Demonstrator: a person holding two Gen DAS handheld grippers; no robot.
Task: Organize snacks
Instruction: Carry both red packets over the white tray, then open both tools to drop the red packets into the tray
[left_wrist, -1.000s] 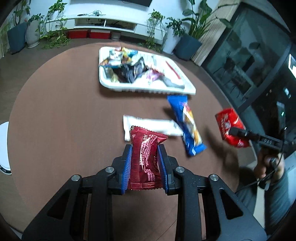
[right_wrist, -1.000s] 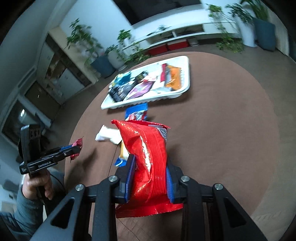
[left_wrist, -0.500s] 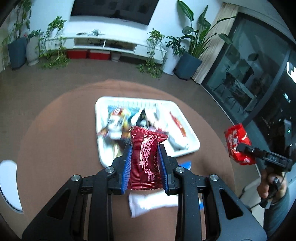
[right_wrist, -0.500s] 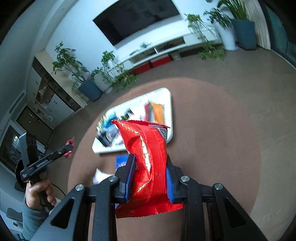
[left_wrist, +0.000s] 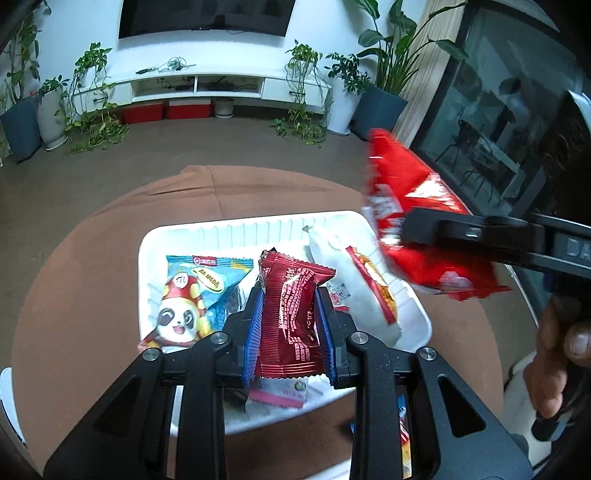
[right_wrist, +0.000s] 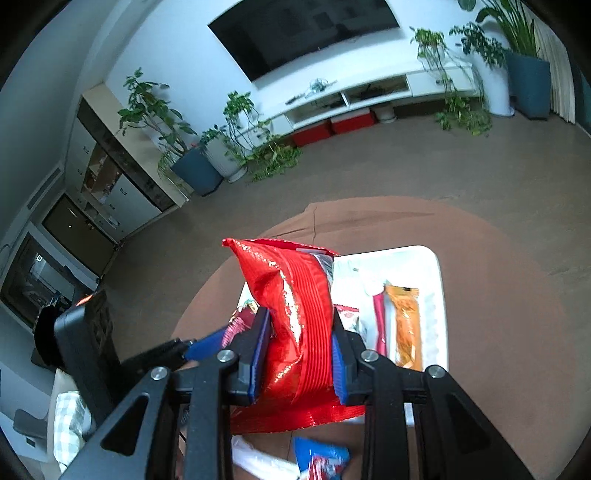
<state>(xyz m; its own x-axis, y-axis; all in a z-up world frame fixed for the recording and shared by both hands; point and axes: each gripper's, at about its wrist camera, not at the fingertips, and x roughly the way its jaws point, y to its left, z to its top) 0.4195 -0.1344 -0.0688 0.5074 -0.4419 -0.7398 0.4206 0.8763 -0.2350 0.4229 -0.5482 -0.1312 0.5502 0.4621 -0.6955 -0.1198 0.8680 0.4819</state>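
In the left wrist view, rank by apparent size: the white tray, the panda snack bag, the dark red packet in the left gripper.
1. white tray
2. dark red packet and panda snack bag: look alike; the packet sits nearer the camera, clamped in the left gripper, so unranked.

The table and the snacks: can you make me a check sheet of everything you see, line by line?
Surface: round brown table; its cloth shows a crease at the far edge.
Job's things: white tray holding a panda packet, a white packet and an orange bar. A blue packet lies on the table outside the tray.
Clutter: nothing seen.
Grippers: left gripper shut on a dark red packet over the tray; right gripper shut on a bright red bag.
Cables: a thin tangle on the white TV shelf.
Surroundings: wall television, potted plants, red boxes under the shelf.
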